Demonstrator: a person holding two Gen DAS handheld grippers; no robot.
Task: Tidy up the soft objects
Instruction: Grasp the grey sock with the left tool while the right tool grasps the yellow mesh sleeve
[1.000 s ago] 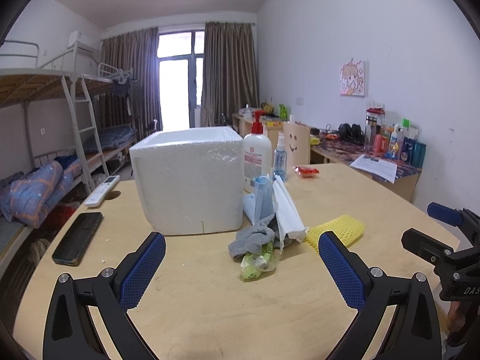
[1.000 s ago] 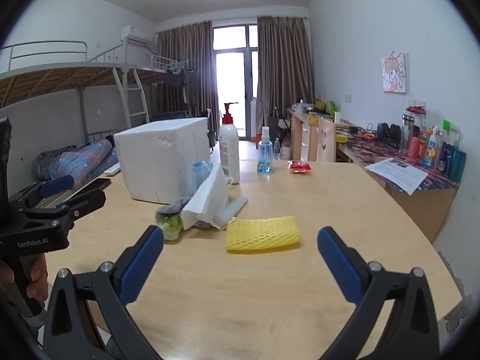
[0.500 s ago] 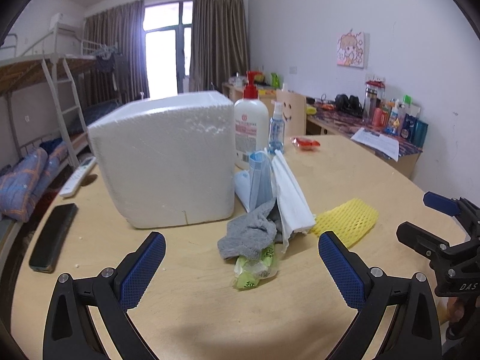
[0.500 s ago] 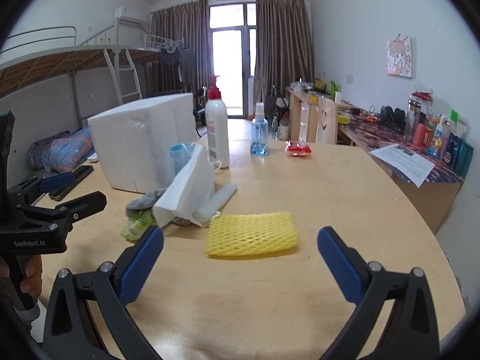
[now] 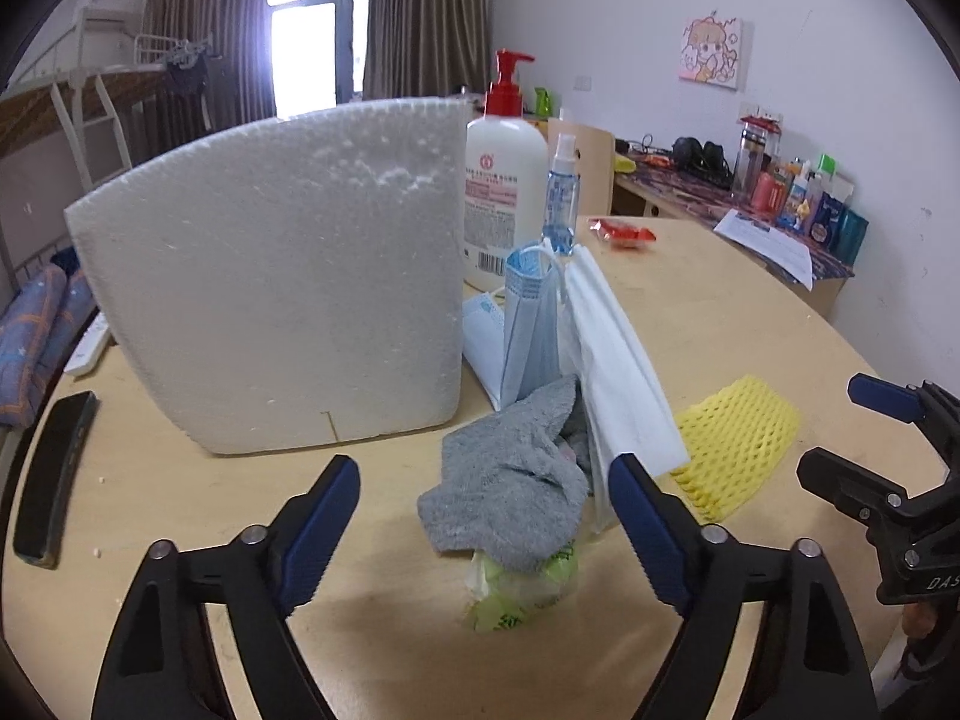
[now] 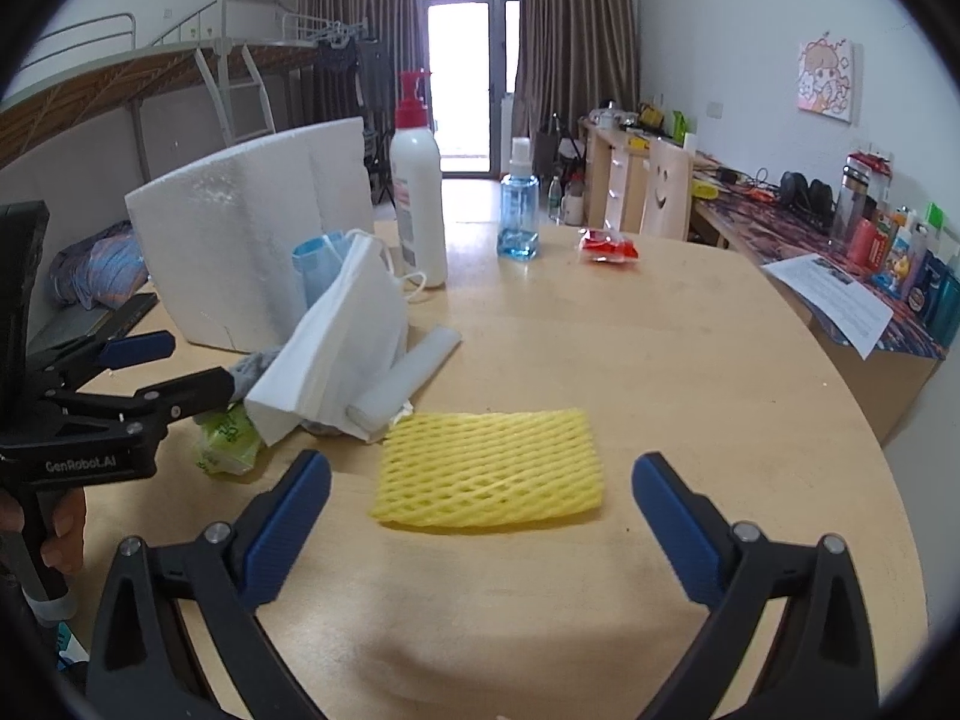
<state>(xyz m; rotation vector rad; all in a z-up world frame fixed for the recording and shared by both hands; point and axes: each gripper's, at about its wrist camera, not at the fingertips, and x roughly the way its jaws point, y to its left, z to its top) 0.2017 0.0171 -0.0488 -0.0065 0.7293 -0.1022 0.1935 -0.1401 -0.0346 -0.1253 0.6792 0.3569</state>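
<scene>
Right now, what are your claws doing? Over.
Left claw open, jaws just been closing, nearing grey sock, nothing pinched. Right claw open before yellow foam net. Masks lean on sock.

Daylight pours in through the tall window (image 6: 463,54) at the far end of the room and burns out to pure white, with a soft bloom spilling onto the curtains (image 5: 427,18) beside it. The rest of the room is evenly and fairly brightly lit. The wooden table (image 6: 690,396) carries a dull sheen and only faint, soft-edged shadows near the bottom of each view. Both views are round fisheye pictures with black corners; straight edges bow, so the foam box (image 5: 270,276) looks curved. The yellow foam net (image 6: 489,468) looks slightly smeared, and the far background is soft.
</scene>
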